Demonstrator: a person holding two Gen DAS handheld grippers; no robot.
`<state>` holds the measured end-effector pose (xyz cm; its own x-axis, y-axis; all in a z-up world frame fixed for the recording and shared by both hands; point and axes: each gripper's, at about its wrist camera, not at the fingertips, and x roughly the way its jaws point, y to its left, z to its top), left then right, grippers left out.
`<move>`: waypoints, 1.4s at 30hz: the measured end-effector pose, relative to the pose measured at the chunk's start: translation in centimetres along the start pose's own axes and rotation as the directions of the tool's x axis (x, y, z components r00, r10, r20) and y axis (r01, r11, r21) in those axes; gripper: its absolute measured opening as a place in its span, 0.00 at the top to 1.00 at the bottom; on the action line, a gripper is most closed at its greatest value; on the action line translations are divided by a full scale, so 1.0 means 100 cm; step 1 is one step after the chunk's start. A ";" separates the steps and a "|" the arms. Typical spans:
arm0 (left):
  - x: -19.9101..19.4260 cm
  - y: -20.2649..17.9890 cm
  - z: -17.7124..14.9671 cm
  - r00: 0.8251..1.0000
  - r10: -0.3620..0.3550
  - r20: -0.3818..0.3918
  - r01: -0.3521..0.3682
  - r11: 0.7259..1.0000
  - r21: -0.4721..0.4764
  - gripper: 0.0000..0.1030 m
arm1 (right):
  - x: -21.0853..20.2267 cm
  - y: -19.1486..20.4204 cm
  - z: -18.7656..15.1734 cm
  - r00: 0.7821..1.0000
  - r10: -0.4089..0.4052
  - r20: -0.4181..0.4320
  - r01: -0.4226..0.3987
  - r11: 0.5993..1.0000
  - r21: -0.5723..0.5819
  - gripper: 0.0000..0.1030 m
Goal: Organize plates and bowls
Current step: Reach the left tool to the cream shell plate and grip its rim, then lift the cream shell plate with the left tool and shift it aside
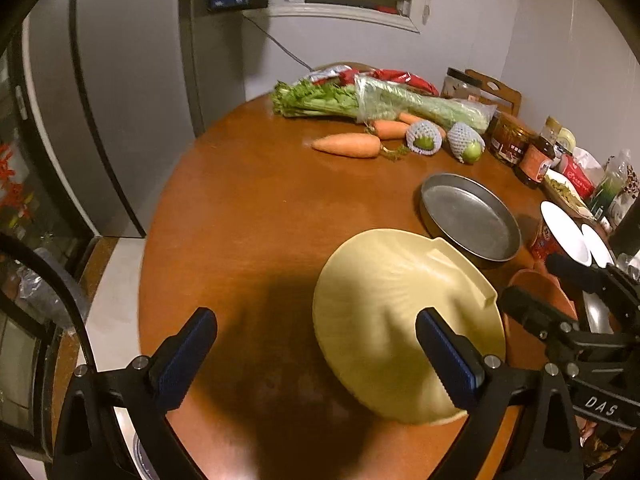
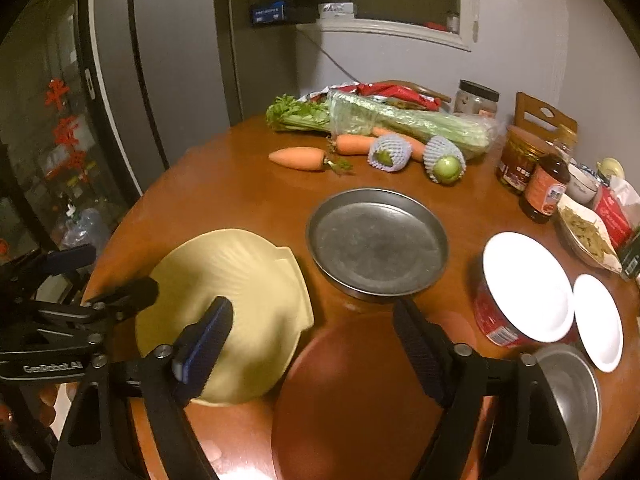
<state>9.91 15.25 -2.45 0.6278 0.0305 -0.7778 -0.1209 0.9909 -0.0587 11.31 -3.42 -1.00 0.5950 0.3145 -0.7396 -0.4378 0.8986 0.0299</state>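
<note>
On the table [image 2: 248,200]: three carrots [image 2: 298,158], two white plates [image 2: 526,286], both claws [image 2: 308,344] spread.

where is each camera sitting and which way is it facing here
Left wrist: on the left gripper, looking forward and down across the round table at the yellow shell-shaped plate; its own open fingers show, and the right gripper at the right edge.
Right wrist: on the right gripper, looking forward and down over the brown plate; its open fingers show, and the left gripper at the left edge.
Shared: the shell plate, the metal pan, carrots, celery, white plates.
</note>
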 end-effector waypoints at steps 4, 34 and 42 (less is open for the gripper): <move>0.016 -0.003 0.007 1.000 0.005 -0.028 -0.004 0.999 0.039 0.04 | 0.018 0.004 0.005 0.999 0.004 -0.051 -0.006 1.000 -0.024 0.39; 0.026 0.002 -0.015 0.988 -0.095 -0.123 0.094 0.995 -0.015 0.55 | 0.055 0.025 0.011 0.990 0.032 -0.136 -0.046 0.994 -0.101 0.76; 0.011 0.020 -0.026 0.992 -0.061 -0.111 0.055 0.997 -0.055 0.59 | 0.056 0.045 0.018 0.990 0.059 -0.125 -0.077 0.986 -0.148 0.76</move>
<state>8.34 16.93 -5.04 0.5446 -0.0450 -0.8375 -0.1284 0.9823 -0.1363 13.91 2.92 -3.83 0.4789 0.3261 -0.8151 -0.5774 0.8164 -0.0127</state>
